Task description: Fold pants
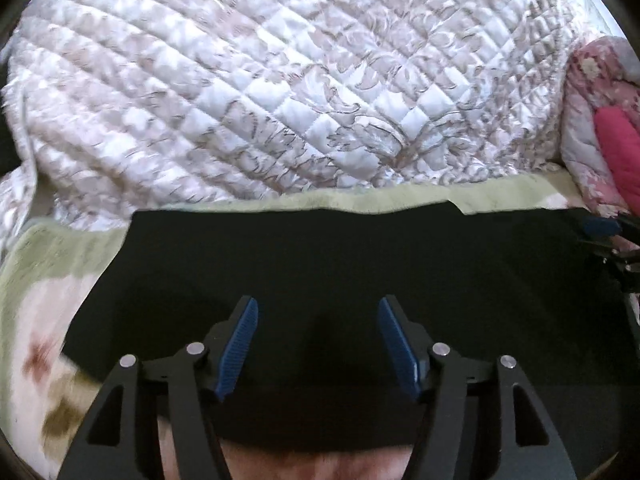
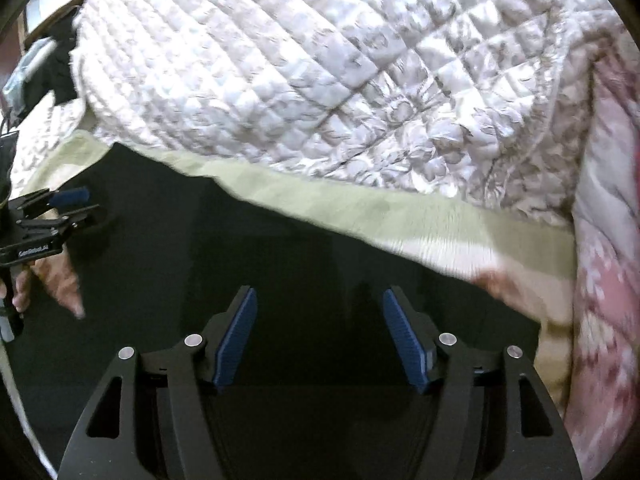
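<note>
Black pants lie flat on a pale green blanket, filling the lower half of both views. My left gripper hovers over the dark cloth with its blue pads wide apart and nothing between them. Over the same pants, my right gripper stands open too, empty between its blue pads. The far edge of the pants runs straight along the green blanket. The right gripper shows at the right rim of the left wrist view; the left gripper shows at the left rim of the right wrist view.
A white quilted cover with a grey floral print lies bunched behind the pants. A pink flowered quilt is heaped at the right. A person's hand holds the left gripper's handle. Dark items sit at the far left edge.
</note>
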A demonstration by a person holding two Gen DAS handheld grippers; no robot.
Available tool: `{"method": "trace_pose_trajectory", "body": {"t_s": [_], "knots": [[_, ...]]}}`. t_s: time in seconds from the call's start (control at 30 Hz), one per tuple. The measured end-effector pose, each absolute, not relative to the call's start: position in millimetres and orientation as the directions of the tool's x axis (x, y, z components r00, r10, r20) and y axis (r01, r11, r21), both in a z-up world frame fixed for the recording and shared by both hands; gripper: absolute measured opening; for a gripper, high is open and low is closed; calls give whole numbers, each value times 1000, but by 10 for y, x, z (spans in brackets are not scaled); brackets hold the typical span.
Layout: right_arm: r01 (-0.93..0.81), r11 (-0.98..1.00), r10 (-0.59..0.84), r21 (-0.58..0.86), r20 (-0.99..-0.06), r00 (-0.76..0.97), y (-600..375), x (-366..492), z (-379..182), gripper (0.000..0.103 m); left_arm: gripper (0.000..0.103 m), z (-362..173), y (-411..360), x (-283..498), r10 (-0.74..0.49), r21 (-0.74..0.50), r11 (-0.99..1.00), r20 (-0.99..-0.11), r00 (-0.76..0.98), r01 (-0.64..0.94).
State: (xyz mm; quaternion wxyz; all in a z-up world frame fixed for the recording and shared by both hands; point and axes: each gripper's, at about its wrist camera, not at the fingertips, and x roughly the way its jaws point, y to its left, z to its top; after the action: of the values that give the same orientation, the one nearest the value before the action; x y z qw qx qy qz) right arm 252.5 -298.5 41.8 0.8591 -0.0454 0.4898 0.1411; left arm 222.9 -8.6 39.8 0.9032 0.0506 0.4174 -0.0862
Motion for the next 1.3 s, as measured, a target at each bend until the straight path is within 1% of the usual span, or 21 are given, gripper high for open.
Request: {"method": "trace_pose_trajectory", "body": {"t_s": [0.1,0.17,0.23,0.3,0.33,0.37,0.4,0.43,0.47,0.5,0.57,0.7,0.8,0.93,1.0,1.07,1.2,1.27,1.3], "knots": [[-291,956,175,39,-873,455,-2989,2763,254,66,67,258,-171,2442,-89,43,980,-773,628,192],[-304,952,171,43,-897,407,-2970,2883,105,66,67,145,-214,2550,-97,31,980,-791,604,198],[-324,945,176,41,-899,400,-2924,2938,69,67,68,23,-255,2611,-80,46,980,-803,590,195],[-325,945,168,36,-906,388,-2890,2962,60,67,70,-14,-303,2604,-60,73,978,-797,601,194],[-339,939,192,57,-905,380,-2865,2950,70,53,70,-15,-326,2601,-48,88,977,-796,604,194],[-353,934,203,60,-901,383,-2830,2923,89,27,67,-20,-348,2596,-37,104,975,-794,607,195],[-363,931,188,35,-900,393,-2789,2884,106,14,57,-23,-367,2591,-31,115,973,-792,610,198],[-374,927,174,14,-901,398,-2732,2841,129,8,50,-20,-385,2580,-11,138,972,-786,618,192],[-381,925,164,-4,-899,406,-2693,2795,155,8,37,-14,-401,2576,4,155,970,-781,625,188],[-382,924,159,-13,-896,414,-2670,2752,191,8,19,4,-422,2563,-7,154,967,-778,628,201],[-375,927,176,-3,-879,443,-2683,2635,349,8,5,74,-465,2495,-17,161,963,-767,642,217],[-384,923,232,16,-820,523,-2710,2237,845,7,4,359,-351,2246,-57,109,974,-732,678,200],[-394,919,283,36,-755,591,-2737,1668,1266,8,4,644,-208,1879,-103,52,980,-689,717,191],[-401,913,334,79,-708,622,-2686,840,1465,8,4,893,35,1196,-156,-18,982,-639,753,188],[-391,913,350,118,-720,600,-2668,481,1386,8,4,905,141,835,-178,-60,981,-632,754,182],[-372,917,345,143,-750,564,-2655,203,1205,8,4,832,214,542,-205,-101,978,-652,730,183],[-257,938,327,235,-846,421,-2681,-223,638,10,4,473,232,55,-217,-134,975,-729,649,176],[-206,939,336,275,-859,386,-2750,-311,531,15,5,278,257,-93,-209,-142,977,-770,602,158],[-190,934,356,303,-842,406,-2790,-388,586,18,4,210,279,-151,-208,-146,978,-787,581,152]]}}
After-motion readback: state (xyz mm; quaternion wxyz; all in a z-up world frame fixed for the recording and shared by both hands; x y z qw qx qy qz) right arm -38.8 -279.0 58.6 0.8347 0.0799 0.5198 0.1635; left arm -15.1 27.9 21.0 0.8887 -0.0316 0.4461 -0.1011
